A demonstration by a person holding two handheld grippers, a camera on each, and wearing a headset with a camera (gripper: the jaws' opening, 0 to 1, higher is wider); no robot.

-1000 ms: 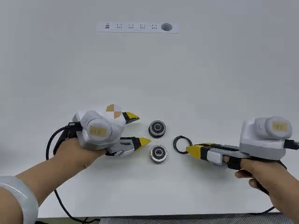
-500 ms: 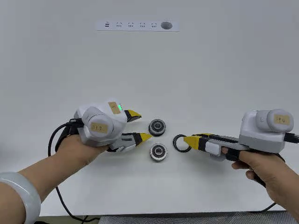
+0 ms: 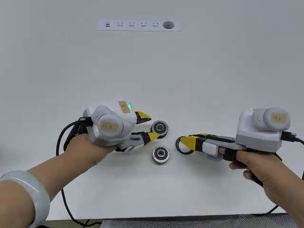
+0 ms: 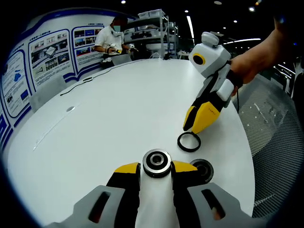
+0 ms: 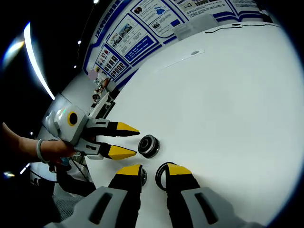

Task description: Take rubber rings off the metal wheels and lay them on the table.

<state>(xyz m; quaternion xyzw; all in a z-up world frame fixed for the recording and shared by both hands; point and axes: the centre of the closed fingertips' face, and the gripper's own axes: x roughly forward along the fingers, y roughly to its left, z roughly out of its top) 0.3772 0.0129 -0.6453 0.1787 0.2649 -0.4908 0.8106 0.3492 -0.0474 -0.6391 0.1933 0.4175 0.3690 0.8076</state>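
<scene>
Two metal wheels lie on the white table [image 3: 213,85]: a far wheel [image 3: 159,127] and a near wheel [image 3: 161,154]. A loose black rubber ring [image 3: 180,145] lies to their right. My left gripper [image 3: 149,126] is open, its yellow fingertips on either side of the far wheel [image 4: 156,162]. My right gripper [image 3: 190,141] is narrowly open with its tips over the loose ring [image 5: 163,172], hiding part of it. The left gripper view has the ring [image 4: 189,141] under the right gripper [image 4: 197,121]. In the right gripper view the left gripper [image 5: 134,140] points at the far wheel [image 5: 148,145].
A white power strip [image 3: 138,24] lies at the far side of the table. A black cable [image 3: 64,137] trails from the left gripper toward the table's front edge. A person [image 4: 111,35] stands far off behind the table.
My left gripper has moved right until its fingertips flank the far wheel. My right gripper has moved left and slightly away from me, and now covers part of the loose ring.
</scene>
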